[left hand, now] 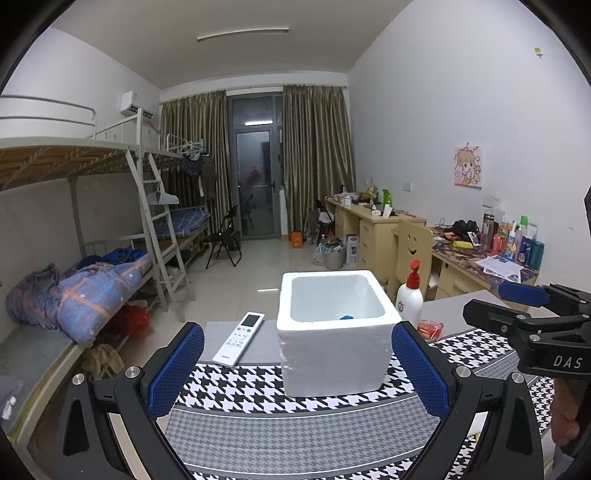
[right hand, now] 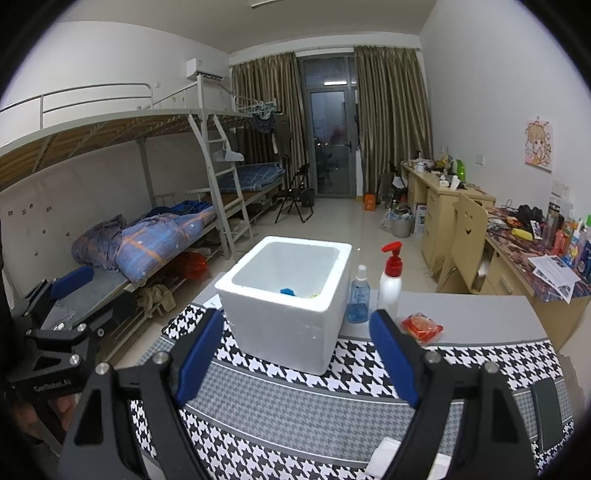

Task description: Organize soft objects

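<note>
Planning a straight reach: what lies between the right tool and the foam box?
Only bare houndstooth cloth lies between the open right tool and the foam box, as the right wrist view shows.

White walls [left hand: 443, 110], white ceiling with tube light [left hand: 242, 33]. Pale tiled floor [left hand: 266, 266]. Metal bunk beds [left hand: 110, 158] along left wall, ladder [left hand: 162, 236], blue plaid bedding [left hand: 99, 291] on lower bunk. Olive curtains [left hand: 317, 155] flank dark glass balcony door [left hand: 255, 177]. Wooden desks [left hand: 373, 225] along right wall, cluttered; smiley-back chair [left hand: 412, 251]. Air conditioner [left hand: 131, 103] high on left wall. Folding chair [left hand: 225, 240] near door.
</note>
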`<state>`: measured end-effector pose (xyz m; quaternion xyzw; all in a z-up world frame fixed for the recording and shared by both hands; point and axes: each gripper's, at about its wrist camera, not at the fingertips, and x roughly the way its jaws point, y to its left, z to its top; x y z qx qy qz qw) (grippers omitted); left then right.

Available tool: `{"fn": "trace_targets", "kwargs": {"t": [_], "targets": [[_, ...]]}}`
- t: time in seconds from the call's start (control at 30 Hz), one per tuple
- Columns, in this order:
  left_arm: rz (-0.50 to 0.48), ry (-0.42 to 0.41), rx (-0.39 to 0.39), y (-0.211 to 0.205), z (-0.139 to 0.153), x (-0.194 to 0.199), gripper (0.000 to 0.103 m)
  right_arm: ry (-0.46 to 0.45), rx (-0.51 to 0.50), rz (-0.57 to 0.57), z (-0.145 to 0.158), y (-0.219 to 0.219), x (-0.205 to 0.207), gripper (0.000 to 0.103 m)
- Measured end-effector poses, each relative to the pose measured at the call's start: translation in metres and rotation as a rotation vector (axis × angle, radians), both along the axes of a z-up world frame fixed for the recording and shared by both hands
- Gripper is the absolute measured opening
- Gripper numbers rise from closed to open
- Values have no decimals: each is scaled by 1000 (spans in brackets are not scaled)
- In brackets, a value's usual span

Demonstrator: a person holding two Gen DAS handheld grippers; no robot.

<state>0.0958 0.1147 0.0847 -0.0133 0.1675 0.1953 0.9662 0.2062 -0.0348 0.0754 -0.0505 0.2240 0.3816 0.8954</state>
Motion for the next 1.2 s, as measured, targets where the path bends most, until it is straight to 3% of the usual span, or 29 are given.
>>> {"fn": "trace_targets", "kwargs": {"t": [1.2], "targets": [[-88, -38, -41, -43, -33, -22, 102, -34, 6, -62, -33, -47, -24, 84]]}}
